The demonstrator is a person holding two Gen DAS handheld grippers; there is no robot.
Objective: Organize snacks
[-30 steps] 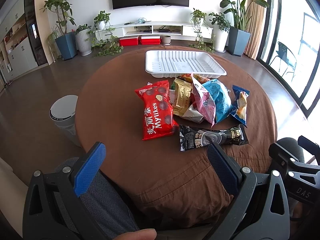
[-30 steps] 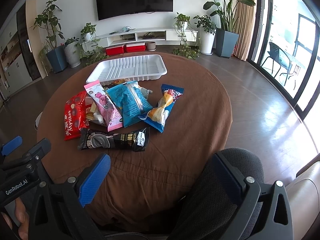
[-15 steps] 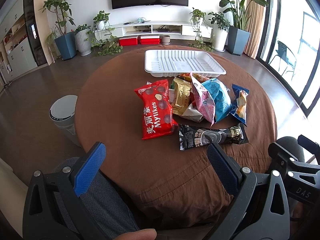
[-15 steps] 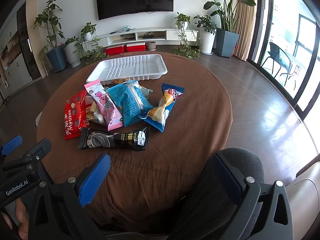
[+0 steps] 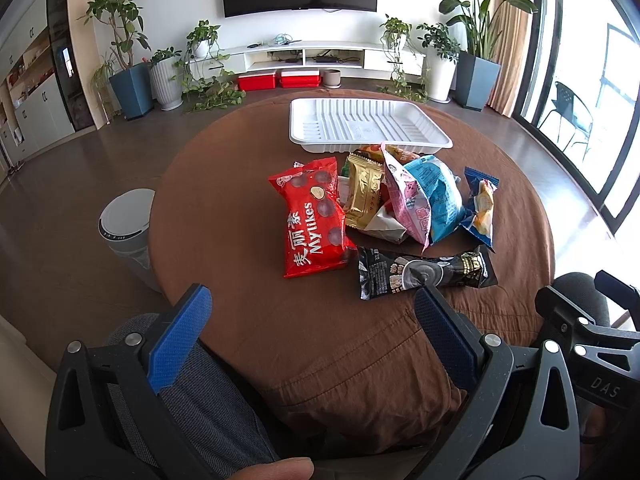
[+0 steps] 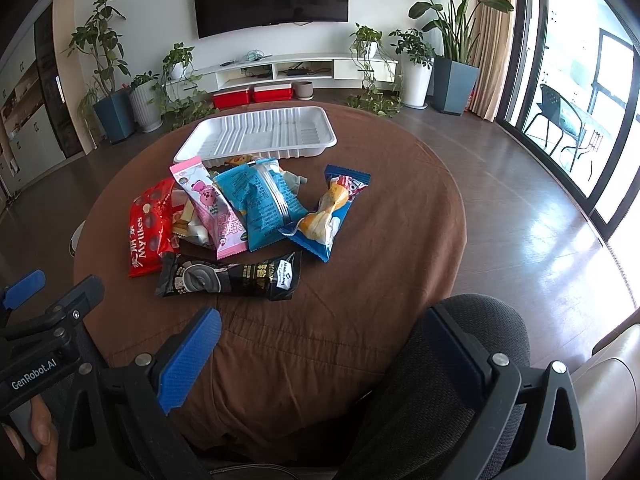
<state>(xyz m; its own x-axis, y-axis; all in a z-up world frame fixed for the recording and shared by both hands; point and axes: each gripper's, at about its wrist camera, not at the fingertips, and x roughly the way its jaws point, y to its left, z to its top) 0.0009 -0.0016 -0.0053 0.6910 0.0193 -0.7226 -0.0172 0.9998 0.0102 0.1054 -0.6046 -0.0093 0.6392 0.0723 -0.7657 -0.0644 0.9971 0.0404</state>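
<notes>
snacks: pile of roughly eight packets (image 5: pixel 384 216) mid-surface (image 5: pixel 224 208) | one white tray (image 5: pixel 366 126) just behind, bare | left gripper (image 5: pixel 312 340) wide open, holding zilch | right gripper (image 6: pixel 320 356) same deal

A brown cloth (image 5: pixel 248 312) is spread over the surface. The tray (image 5: pixel 436 142) is ribbed white. A red Mylikes bag (image 5: pixel 312 220), gold packet (image 5: pixel 362 192), pink pack (image 6: pixel 212 210), light-blue bag (image 6: pixel 264 204) and black wrapper (image 6: pixel 228 278) are seen.
</notes>
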